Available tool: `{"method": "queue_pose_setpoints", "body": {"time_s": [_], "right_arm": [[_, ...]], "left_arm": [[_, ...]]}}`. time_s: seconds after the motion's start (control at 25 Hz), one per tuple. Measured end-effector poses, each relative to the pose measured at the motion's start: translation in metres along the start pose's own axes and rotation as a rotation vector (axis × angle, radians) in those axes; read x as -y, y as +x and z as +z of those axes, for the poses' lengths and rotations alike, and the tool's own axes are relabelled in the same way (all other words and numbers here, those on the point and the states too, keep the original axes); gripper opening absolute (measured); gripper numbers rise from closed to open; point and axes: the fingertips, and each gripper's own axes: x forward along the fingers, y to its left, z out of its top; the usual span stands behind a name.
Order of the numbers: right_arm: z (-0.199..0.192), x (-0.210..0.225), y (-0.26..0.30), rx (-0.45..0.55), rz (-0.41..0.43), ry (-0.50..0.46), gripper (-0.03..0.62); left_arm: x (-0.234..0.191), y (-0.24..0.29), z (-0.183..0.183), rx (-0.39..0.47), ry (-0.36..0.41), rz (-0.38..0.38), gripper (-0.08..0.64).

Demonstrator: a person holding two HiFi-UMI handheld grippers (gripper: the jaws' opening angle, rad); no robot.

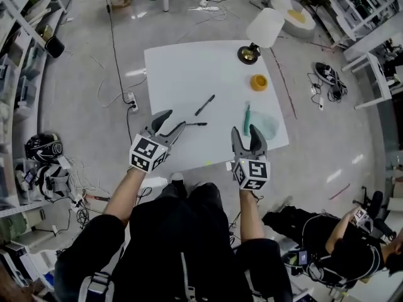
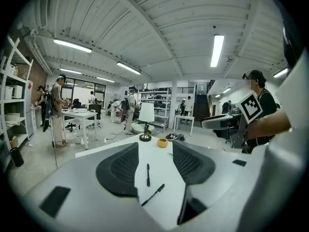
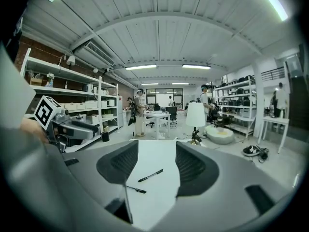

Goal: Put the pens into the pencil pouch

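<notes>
Over the table's near edge, both grippers hover spread and empty.
The left gripper [image 1: 173, 122] holds its jaws wide apart with nothing between them. It is aimed at the near black pen [image 1: 196, 124], with the far black pen [image 1: 204, 105] beyond on the white table [image 1: 176, 68], probably lining up a first pick. The right gripper [image 1: 245, 133], equally wide and empty, waits just short of the translucent pencil pouch [image 1: 267, 126], where a green pen [image 1: 247, 118] lies at its edge.

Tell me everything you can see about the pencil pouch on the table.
The pencil pouch looks see-through with a faint green tint, soft plastic, lying flat near the right front corner of the white table, just ahead of the right hand-held gripper. A green pen lies along its left edge; whether it is inside cannot be told.
</notes>
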Motion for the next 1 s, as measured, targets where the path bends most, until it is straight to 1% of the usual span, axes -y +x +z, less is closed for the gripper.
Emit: {"method": "queue_pose_setpoints", "body": {"time_s": [0.28,0.68,0.84,1.0], "right_arm": [[-0.006,0.032,0.039,-0.038,0.008,0.014,0.233],[-0.03,0.094,0.098,-0.141,0.07,0.0,0.23],[-0.05,0.117,0.113,-0.206,0.088,0.0,0.229],[-0.086,0.133,0.12,-0.311,0.118,0.009,0.229]], "left_arm": [[-0.011,0.04,-0.006,-0.04,-0.009,-0.002,0.235],[-0.023,0.104,-0.023,-0.113,-0.056,0.046,0.235],[-0.023,0.124,-0.033,-0.146,-0.078,0.07,0.235],[-0.017,0.142,-0.043,-0.179,-0.093,0.088,0.235]]}}
